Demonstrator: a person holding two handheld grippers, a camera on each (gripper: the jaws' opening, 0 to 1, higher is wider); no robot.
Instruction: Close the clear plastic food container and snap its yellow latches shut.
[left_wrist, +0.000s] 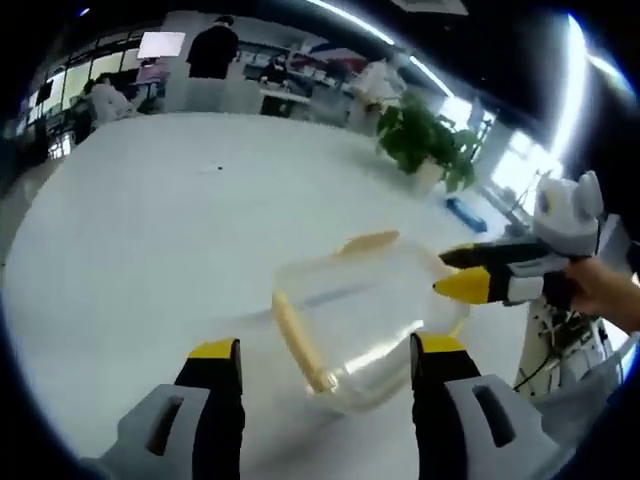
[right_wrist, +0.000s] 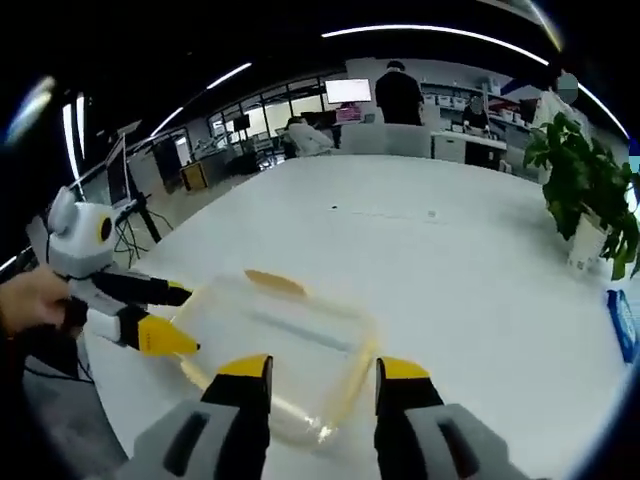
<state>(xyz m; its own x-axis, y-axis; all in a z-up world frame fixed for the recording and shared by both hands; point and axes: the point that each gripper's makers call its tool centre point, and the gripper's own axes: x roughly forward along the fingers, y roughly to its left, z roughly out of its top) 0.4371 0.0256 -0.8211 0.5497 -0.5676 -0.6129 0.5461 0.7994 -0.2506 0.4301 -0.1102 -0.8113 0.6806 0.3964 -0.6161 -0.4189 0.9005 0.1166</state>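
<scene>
**White table, clear container between two open grippers**

White tabletop (left_wrist: 150, 240) spreads wide across both views, running back toward an office area where people stand and sit by desks. A potted green plant (left_wrist: 425, 140) stands near the table's far edge, and a small blue object (left_wrist: 467, 213) lies on the table just beside it.

Near the table's front edge sits the clear plastic food container (left_wrist: 350, 320), its lid in place. One yellow latch (left_wrist: 303, 342) runs along the side nearest the left gripper (left_wrist: 327, 362); another yellow latch (left_wrist: 368, 241) shows on the far side.

The left gripper hangs just before the container, jaws spread apart with nothing between them. The right gripper (right_wrist: 323, 378) likewise stands with jaws parted and empty, close over the container's edge. In the left gripper view it reaches in from the right, held by a hand (left_wrist: 605, 290), its yellow tips at the container's rim.
</scene>
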